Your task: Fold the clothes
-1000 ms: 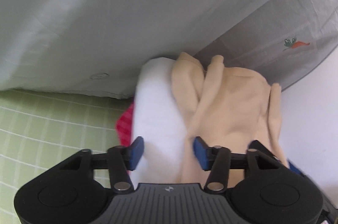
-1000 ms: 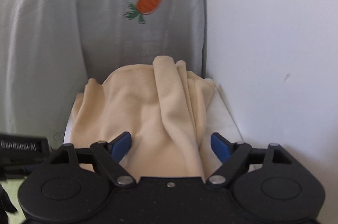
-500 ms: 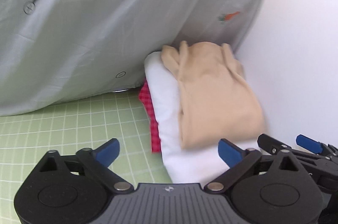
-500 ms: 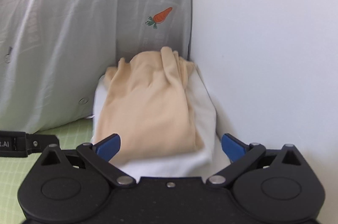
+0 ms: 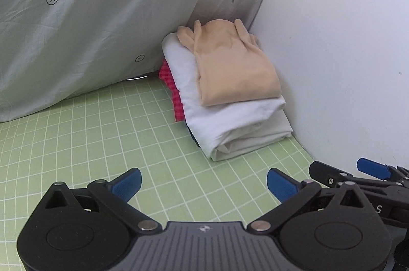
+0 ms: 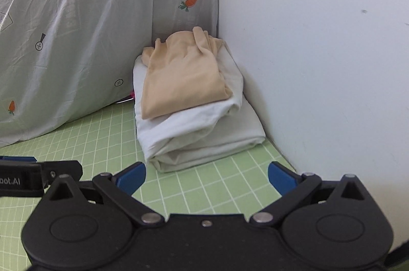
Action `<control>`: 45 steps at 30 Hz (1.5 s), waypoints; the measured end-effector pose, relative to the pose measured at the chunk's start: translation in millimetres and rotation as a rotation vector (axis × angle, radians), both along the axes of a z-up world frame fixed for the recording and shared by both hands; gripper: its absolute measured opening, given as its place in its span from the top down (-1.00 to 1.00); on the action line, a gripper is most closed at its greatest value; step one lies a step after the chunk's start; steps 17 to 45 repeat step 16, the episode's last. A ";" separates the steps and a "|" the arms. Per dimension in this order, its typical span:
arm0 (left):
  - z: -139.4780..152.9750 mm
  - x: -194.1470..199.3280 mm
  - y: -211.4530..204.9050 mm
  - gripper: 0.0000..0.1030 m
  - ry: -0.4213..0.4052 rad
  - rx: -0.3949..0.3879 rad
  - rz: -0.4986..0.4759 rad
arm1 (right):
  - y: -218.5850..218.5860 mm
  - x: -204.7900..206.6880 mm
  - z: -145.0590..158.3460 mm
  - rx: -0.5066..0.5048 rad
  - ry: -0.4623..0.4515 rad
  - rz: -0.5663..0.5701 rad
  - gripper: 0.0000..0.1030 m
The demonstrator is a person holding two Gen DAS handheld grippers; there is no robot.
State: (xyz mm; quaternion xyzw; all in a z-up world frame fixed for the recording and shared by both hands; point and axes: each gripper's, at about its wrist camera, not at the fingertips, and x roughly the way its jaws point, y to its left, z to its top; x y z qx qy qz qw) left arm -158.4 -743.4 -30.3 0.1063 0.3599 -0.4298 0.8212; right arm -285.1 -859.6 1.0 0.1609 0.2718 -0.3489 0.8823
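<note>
1. Two handheld grippers were recorded, both empty: the left gripper [image 5: 203,184] and the right gripper [image 6: 206,179], each with blue-padded fingers spread wide above the mat and holding nothing.
2. One folded beige knit garment [image 5: 231,66] lay on top of the stack, its far end bunched into upright ridges against the hanging cloth.
3. One folded white cloth [image 5: 230,122] lay directly beneath the beige garment, wider than it on all visible sides, its layered fold edges facing the cameras.
4. One red-and-pink checked fabric [image 5: 171,89] showed as a strip along the left side of the stack, under the white cloth; a dark edge beneath it could not be identified.
5. One light green cutting mat with a white grid [image 5: 102,138] carried the stack, which sat in the far right corner, well clear of both grippers.
6. One pale grey sheet printed with small orange carrots [image 6: 102,28] hung behind and to the left of the stack, touching its far end.
7. One plain white wall [image 6: 319,53] stood just beside the right edge of the stack.
8. The right gripper's fingers [image 5: 372,168] appeared at the lower right of the left wrist view, beside the left gripper.
</note>
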 end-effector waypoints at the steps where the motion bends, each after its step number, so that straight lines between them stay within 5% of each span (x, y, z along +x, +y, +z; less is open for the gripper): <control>1: 0.3 -3.8 3.4 -1.00 -0.007 0.005 -0.004 | 3.9 -2.7 -0.1 0.003 -0.001 -0.005 -1.00; 15: 4.4 -16.7 30.3 -1.00 -0.020 0.001 -0.056 | 37.5 -20.6 3.0 0.002 -0.013 -0.028 -1.00; 45: 4.8 -17.0 30.7 -1.00 -0.020 0.000 -0.058 | 38.1 -21.0 3.5 0.000 -0.015 -0.028 -1.00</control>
